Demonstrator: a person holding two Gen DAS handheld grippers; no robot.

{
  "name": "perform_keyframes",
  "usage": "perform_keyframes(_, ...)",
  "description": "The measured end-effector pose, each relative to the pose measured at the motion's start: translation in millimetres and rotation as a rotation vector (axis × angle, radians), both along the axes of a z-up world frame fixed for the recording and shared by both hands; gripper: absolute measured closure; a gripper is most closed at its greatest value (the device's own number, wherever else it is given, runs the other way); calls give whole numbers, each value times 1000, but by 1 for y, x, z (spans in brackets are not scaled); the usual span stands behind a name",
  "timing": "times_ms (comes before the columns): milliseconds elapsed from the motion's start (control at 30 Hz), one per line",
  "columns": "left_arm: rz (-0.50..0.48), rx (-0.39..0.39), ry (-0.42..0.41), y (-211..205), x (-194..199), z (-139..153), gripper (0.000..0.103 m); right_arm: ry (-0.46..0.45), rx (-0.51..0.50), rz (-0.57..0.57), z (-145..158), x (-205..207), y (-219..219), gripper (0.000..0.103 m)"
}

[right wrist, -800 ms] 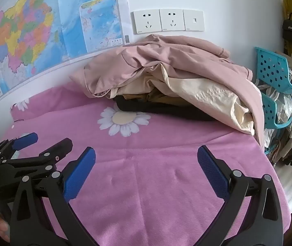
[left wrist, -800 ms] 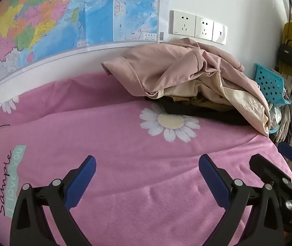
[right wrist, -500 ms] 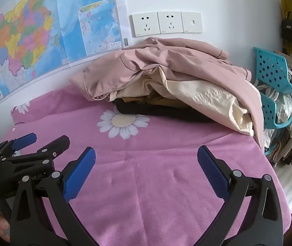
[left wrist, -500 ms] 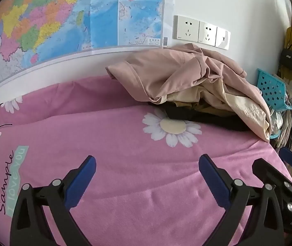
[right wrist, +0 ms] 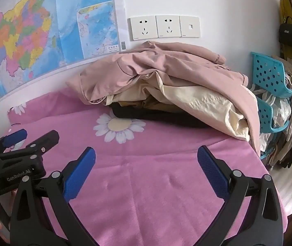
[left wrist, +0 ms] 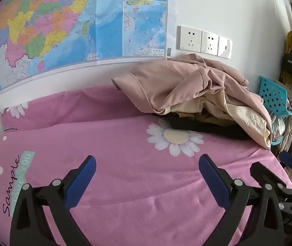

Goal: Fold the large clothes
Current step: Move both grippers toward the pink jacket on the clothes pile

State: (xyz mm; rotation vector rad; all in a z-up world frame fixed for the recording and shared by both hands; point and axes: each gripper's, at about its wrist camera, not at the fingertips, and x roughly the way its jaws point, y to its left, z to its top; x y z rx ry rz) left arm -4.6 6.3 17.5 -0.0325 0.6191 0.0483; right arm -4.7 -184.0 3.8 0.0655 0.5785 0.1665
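Clothes pile (left wrist: 193, 94) (right wrist: 166, 86): heaped at far side of pink bedspread (left wrist: 125, 164) (right wrist: 156, 164), against wall below sockets (left wrist: 204, 41), right edge spilling past bed's right border beside blue baskets (right wrist: 269, 75). Dusty-pink garment topmost, cream and black layers beneath. Broad bare spread between pile and both tools. Left gripper (left wrist: 147, 176): fingers spread wide, holding nothing, above fabric. Right gripper (right wrist: 146, 169): fingers likewise wide apart, nothing between them, near bed's right edge.

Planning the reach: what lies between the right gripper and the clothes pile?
In the right wrist view, only pink bedsheet with a printed daisy lies between the open right gripper and the clothes pile; no loose object.
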Motion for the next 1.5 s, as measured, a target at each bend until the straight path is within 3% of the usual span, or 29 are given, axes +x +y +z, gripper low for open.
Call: perform_keyframes(1500, 20, -14, -9, 1, -1, 3, 6, -32, -54, -10, 11, 1, 5, 5)
